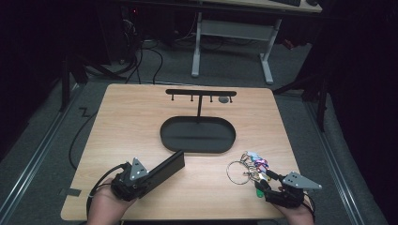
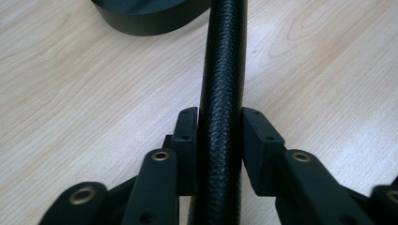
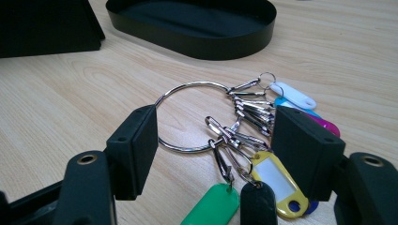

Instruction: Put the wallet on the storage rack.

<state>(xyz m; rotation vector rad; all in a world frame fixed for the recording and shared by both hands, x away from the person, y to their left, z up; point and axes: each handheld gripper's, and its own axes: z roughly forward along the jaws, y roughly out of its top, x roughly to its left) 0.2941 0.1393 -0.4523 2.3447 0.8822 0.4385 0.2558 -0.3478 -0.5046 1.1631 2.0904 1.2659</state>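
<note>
Up high, the left tongs (image 1: 159, 169) grip a black case (image 1: 168, 165) near the desk's (image 1: 131, 112) left front, and the key ring (image 1: 240, 172) lies at the right by the right tongs (image 1: 265, 180).

Close up, the left tongs squeeze the case (image 2: 222, 93).

Right tongs (image 3: 220, 150) are wide open around the ring (image 3: 187, 117), holding nothing. The hook stand (image 1: 201, 93) is bare. No readable words.

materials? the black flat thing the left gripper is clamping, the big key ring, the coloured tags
Black flat case: looks like leather or faux leather, by its pebbled matte grain. Large silver key ring: polished metal, bright reflections, as on its clips. Coloured key tags: likely glossy plastic, with smooth moulded edges and a clear window.
</note>
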